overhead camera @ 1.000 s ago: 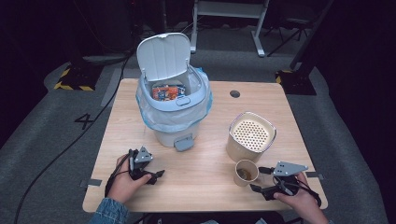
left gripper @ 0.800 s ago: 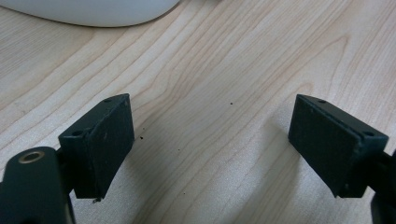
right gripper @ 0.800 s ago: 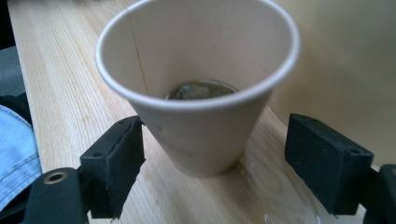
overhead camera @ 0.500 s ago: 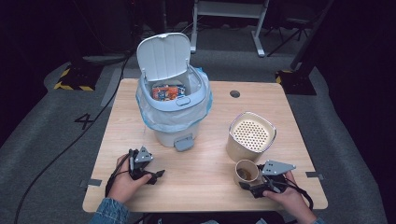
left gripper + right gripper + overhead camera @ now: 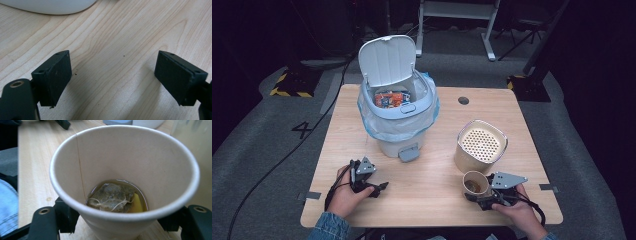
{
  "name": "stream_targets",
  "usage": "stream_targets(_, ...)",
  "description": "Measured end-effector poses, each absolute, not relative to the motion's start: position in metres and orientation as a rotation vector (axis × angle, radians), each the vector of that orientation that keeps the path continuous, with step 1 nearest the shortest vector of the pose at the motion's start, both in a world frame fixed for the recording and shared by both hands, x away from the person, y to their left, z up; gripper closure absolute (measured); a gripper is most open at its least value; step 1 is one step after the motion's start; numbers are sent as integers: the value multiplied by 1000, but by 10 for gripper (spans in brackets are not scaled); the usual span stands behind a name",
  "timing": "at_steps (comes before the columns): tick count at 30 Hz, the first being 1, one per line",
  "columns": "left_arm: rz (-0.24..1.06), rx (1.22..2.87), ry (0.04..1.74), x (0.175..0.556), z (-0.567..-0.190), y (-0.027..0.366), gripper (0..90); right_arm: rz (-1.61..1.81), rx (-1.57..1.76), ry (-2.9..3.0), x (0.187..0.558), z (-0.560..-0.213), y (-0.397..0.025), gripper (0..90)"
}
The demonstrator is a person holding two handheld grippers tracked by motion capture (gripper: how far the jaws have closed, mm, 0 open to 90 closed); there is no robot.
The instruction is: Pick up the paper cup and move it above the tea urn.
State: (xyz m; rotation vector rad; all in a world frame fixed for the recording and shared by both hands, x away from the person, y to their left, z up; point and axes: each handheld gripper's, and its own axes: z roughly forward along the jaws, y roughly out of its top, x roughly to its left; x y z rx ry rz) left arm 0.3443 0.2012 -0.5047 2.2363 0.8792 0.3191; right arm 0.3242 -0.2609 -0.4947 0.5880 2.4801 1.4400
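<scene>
Right gripper view has the paper cup (image 5: pixel 125 182) upright between the right gripper (image 5: pixel 120 225) fingers, not visibly clamped; left gripper (image 5: pixel 112 82) gapes, farther off.

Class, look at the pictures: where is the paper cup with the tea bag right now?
In the high view the paper cup stands at the table's near right, just in front of the perforated-lid container, between the jaws of the right gripper.

A paper cup (image 5: pixel 125 170) stands between the two black jaws of the right gripper (image 5: pixel 122 225), one jaw at each side of its lower wall. Inside lies a wet tea bag (image 5: pixel 110 197) in a little yellowish liquid (image 5: pixel 136 206), its string curled over it. The cup rests on the wooden bench (image 5: pixel 35 165). A blue denim sleeve (image 5: pixel 7 207) shows at the left edge.
</scene>
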Motion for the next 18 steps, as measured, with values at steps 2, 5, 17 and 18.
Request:
stream_targets(2,319,2236,879,344,-505,201,145,1455,559,2477,323,-491,-262,313)
stream_targets(5,318,2237,880,344,-505,201,145,1468,528,2485,322,-484,-265,315)
stream_targets(17,318,2237,880,344,-505,201,145,1501,475,2469,317,-439,-278,317)
stream_targets(18,318,2237,880,344,-505,201,145,1502,469,2467,317,-436,-278,318)
